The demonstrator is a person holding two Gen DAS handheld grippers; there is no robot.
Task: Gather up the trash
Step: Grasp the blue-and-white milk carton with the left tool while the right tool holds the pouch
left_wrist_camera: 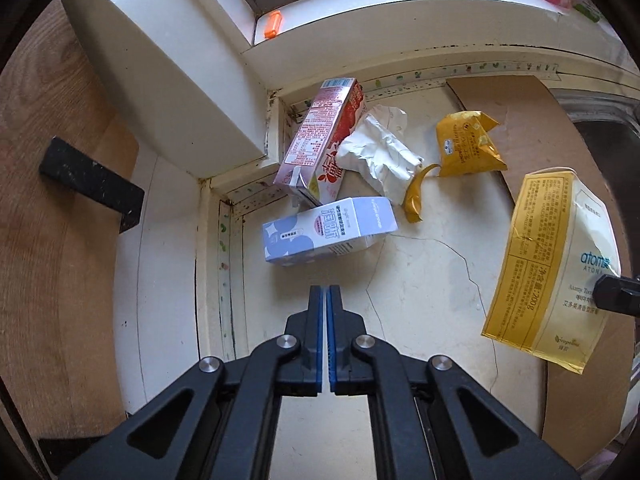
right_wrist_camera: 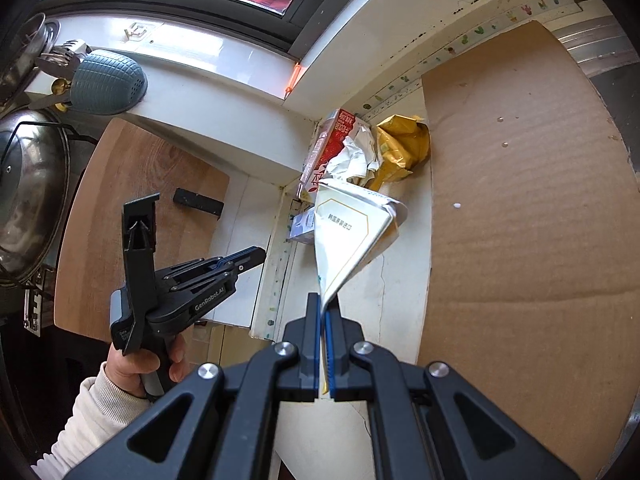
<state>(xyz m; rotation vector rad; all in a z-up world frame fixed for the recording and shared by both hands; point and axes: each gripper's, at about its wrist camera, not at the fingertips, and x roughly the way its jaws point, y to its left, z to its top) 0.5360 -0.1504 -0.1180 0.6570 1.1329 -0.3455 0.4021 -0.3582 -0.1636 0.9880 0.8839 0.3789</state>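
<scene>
Left wrist view: the left gripper (left_wrist_camera: 325,289) points steeply down at a cracked cream worktop (left_wrist_camera: 420,280), its blue-padded jaws pressed together with nothing between them. Just beyond its tips, near the worktop's back left corner, a pale blue and white drink carton (left_wrist_camera: 326,229) lies on its side. Behind it a pink and red juice carton (left_wrist_camera: 320,142) leans into that corner, touching a crumpled white paper wrapper (left_wrist_camera: 378,150) on its right. Further right along the back edge sits a torn mustard-yellow foil pouch (left_wrist_camera: 466,146), partly on a sheet of brown corrugated cardboard (left_wrist_camera: 532,120). At the right, a flattened yellow and white toothpaste box (left_wrist_camera: 556,264) hangs above the cardboard, pinched at its right edge by the black tip of the right gripper (left_wrist_camera: 618,294).

Right wrist view: the right gripper (right_wrist_camera: 325,304) tilts gently downward, jaws clamped on one corner of the flattened box (right_wrist_camera: 350,232), which fans upward from the pads. Beyond it the juice carton (right_wrist_camera: 330,148), white wrapper (right_wrist_camera: 354,156) and yellow pouch (right_wrist_camera: 402,148) crowd the back corner; the blue carton (right_wrist_camera: 302,226) peeks out from behind the box. The cardboard (right_wrist_camera: 532,220) covers the right side of the worktop (right_wrist_camera: 376,280). At the left, a hand (right_wrist_camera: 136,372) in a cream sleeve (right_wrist_camera: 84,424) grasps the left gripper (right_wrist_camera: 256,257) by its handle, held over the worktop's left edge, its fingers closed and empty.
</scene>
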